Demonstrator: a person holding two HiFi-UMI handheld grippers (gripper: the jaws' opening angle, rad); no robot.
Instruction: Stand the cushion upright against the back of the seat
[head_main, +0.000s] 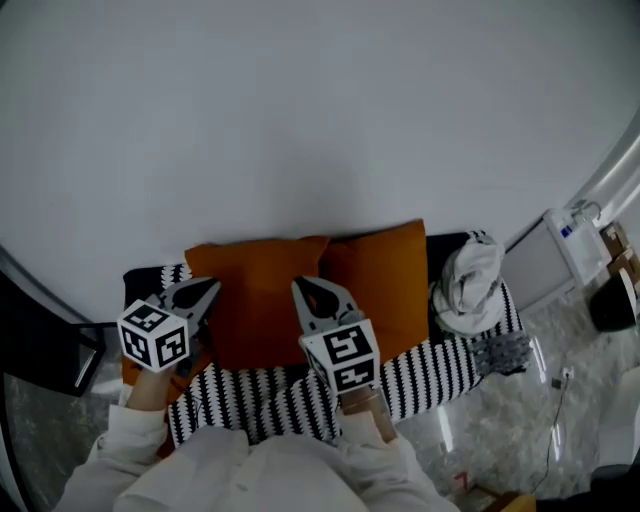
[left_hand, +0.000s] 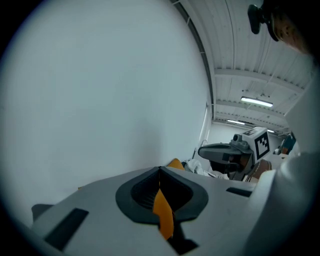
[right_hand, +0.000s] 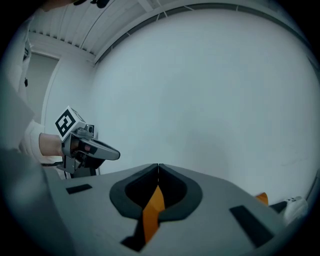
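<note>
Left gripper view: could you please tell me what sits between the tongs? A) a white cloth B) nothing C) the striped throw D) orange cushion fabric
D: a fold of orange cushion fabric is pinched between the shut left tongs.

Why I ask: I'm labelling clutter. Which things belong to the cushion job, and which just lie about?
Job: left gripper and right gripper, both shut on the orange cushion; striped seat.
Lying about: second orange cushion; white cloth bundle; grey fuzzy item.
</note>
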